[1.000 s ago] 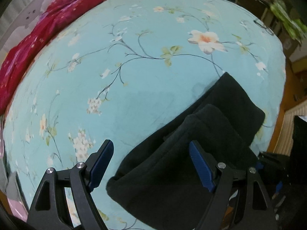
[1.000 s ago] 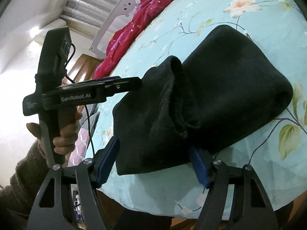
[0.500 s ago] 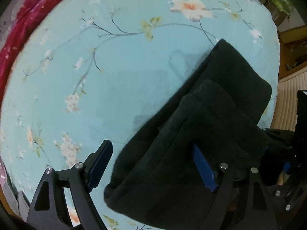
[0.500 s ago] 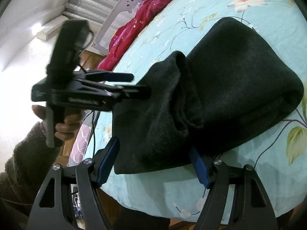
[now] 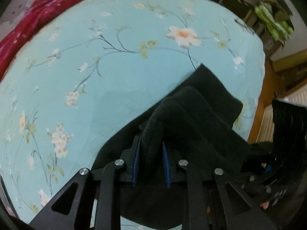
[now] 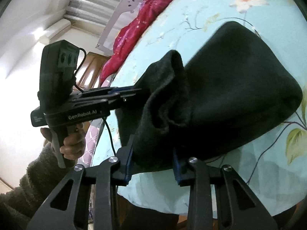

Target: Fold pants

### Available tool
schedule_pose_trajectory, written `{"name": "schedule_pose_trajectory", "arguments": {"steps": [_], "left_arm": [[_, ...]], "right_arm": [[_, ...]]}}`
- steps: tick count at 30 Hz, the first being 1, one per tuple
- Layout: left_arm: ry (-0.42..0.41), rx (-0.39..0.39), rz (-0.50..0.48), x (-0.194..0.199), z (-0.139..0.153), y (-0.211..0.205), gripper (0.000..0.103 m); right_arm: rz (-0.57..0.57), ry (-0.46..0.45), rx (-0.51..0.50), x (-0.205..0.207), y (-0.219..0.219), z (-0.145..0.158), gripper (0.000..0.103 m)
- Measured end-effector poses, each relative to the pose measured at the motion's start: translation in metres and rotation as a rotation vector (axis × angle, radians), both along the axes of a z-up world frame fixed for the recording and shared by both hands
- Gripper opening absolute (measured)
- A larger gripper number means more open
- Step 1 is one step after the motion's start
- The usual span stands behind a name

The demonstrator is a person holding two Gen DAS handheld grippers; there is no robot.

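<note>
The black pants (image 5: 199, 115) lie folded in a thick bundle near the edge of the floral bed sheet (image 5: 115, 76). My left gripper (image 5: 150, 147) is shut on a raised fold at the near end of the pants. In the right wrist view the pants (image 6: 230, 88) fill the middle, and my right gripper (image 6: 151, 153) is shut on their near edge, with cloth bunched between the blue pads. The left gripper (image 6: 138, 93) also shows there, clamped on the pants' left end.
A red blanket (image 5: 28, 23) lies along the far left side of the bed and shows in the right wrist view (image 6: 145, 19). Shelves with clothes (image 5: 272, 19) stand past the far right corner. The bed's edge (image 6: 191, 201) is right below the grippers.
Both grippers went from open around the pants' near end to shut on it. The cloth has bunched up and lifted slightly between the pads.
</note>
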State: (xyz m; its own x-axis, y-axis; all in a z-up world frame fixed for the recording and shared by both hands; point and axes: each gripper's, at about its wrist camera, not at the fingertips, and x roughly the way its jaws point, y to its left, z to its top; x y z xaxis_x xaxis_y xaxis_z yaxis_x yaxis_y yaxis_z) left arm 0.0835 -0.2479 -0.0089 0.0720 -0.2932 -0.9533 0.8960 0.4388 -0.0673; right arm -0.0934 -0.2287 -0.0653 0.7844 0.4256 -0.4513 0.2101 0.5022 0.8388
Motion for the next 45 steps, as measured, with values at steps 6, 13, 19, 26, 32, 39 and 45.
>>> {"name": "schedule_pose_trajectory", "arguments": {"steps": [6, 13, 19, 26, 32, 39, 45], "left_arm": [[-0.039, 0.025, 0.02, 0.014, 0.005, -0.005, 0.087], [-0.046, 0.211, -0.114, 0.009, -0.046, -0.035, 0.087], [0.144, 0.107, -0.031, 0.021, -0.045, -0.016, 0.033], [0.045, -0.03, 0.007, 0.004, 0.007, 0.015, 0.019], [0.037, -0.118, 0.021, -0.016, 0.036, -0.021, 0.019], [0.088, 0.002, 0.129, -0.008, -0.028, -0.093, 0.025], [0.1, -0.077, 0.205, -0.005, -0.002, -0.06, 0.047]], "right_arm": [[-0.002, 0.032, -0.02, 0.006, 0.004, -0.004, 0.038], [-0.01, 0.072, 0.02, 0.014, 0.0, -0.022, 0.04], [-0.006, 0.068, -0.002, 0.02, -0.001, -0.026, 0.04], [0.014, -0.02, 0.003, 0.016, 0.004, 0.004, 0.039], [-0.061, -0.11, 0.005, -0.006, -0.016, 0.028, 0.039], [-0.209, -0.039, -0.059, -0.037, -0.062, 0.009, 0.04], [-0.235, 0.06, 0.053, -0.054, -0.082, -0.027, 0.049]]}}
